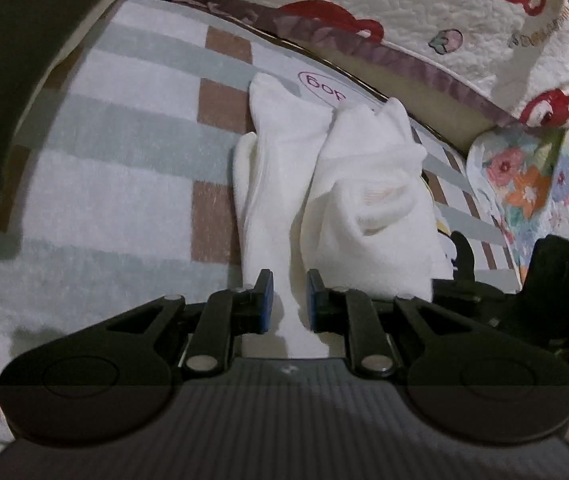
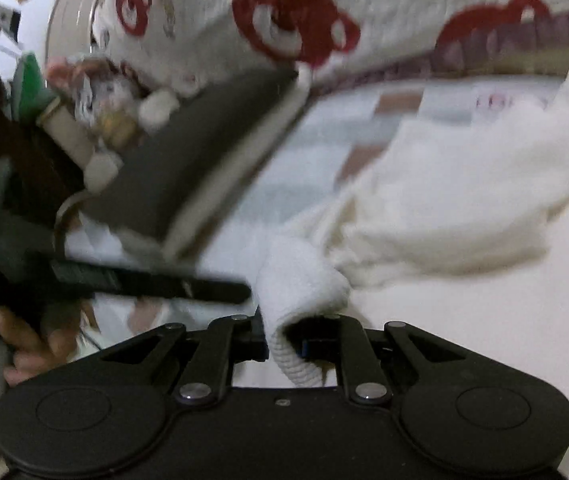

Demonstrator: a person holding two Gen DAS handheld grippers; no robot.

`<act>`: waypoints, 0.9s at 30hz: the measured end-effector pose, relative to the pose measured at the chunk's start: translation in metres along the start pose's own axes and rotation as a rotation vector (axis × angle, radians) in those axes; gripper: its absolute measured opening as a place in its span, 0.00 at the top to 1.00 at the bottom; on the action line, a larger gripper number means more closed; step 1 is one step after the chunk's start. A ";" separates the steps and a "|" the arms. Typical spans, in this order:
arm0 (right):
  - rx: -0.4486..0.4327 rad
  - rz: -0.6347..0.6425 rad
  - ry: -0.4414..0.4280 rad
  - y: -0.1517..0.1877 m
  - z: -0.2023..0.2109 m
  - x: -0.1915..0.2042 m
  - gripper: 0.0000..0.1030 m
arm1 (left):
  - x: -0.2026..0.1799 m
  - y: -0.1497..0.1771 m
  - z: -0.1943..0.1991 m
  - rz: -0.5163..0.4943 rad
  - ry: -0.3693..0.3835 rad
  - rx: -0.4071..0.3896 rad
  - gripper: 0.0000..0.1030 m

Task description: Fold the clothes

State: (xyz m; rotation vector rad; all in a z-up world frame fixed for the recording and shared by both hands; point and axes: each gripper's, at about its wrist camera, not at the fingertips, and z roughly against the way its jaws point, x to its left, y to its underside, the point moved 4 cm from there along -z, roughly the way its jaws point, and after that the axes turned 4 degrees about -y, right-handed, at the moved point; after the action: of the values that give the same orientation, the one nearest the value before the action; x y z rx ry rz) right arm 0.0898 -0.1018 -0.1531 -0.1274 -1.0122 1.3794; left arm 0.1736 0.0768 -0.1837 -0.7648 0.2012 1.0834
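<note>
Folding is midway: we hold the white knitted garment (image 1: 336,184), spread over the checked pastel blanket (image 1: 124,184), pinched in both the left gripper (image 1: 289,300) and right gripper (image 2: 284,340), and must next, we judge, lay its gripped edges across evenly.

The checked blanket (image 1: 124,184) is lying bare and open to the left of the white garment (image 1: 324,184). Beyond the garment, a quilt with red bears (image 1: 424,8) is rising and closing that side. Right of the garment, a floral cloth (image 1: 544,184) is crowding in. Far left of it, a dark slab (image 1: 16,80) is overhanging.
</note>
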 end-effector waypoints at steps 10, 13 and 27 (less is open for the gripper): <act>-0.026 0.160 0.018 0.015 0.011 0.009 0.84 | -0.017 -0.009 -0.001 -0.054 0.137 -0.026 0.73; -0.005 0.231 0.002 0.015 0.012 0.023 0.84 | -0.018 -0.008 -0.005 -0.056 0.137 -0.015 0.71; 0.117 0.392 -0.027 0.051 0.064 0.050 0.68 | -0.019 -0.005 -0.004 -0.067 0.106 -0.001 0.64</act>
State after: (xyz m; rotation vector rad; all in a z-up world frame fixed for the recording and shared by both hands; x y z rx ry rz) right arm 0.0032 -0.0771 -0.1205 -0.2300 -0.9582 1.7974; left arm 0.1692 0.0591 -0.1747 -0.8250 0.2632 0.9810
